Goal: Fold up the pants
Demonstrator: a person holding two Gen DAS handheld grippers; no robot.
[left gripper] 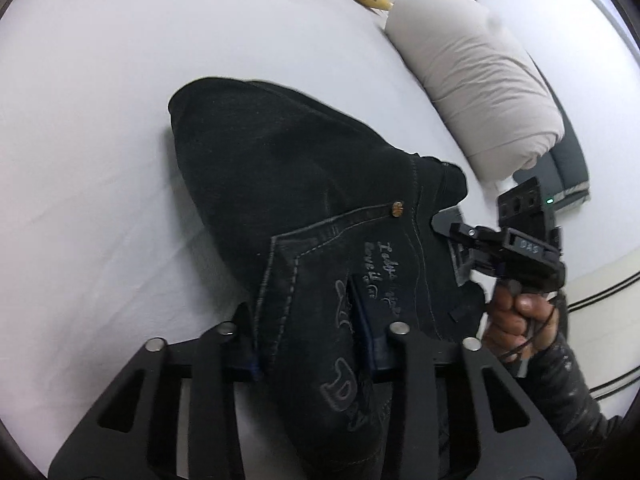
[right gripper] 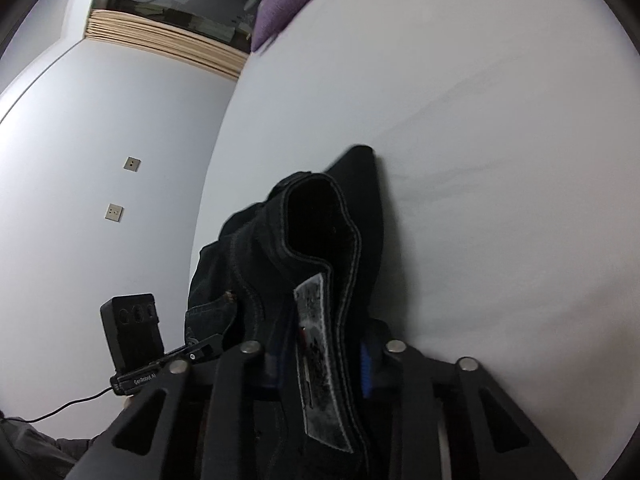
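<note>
Black jeans [left gripper: 304, 184] lie partly folded on the white bed sheet [left gripper: 100, 140], waist end towards us. Our left gripper [left gripper: 316, 336] pinches the embroidered back pocket area, and our right gripper [right gripper: 320, 360] pinches the waistband by its label [right gripper: 320, 360], both jaws narrowly closed on denim. If either pinch catches one layer only, we judge the fold may sag apart on lifting.

Matt blk denim pants [left gripper: 304, 184]

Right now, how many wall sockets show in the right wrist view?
2: upper socket and lower socket, both on the wall left of the bed; others may be hidden.
</note>
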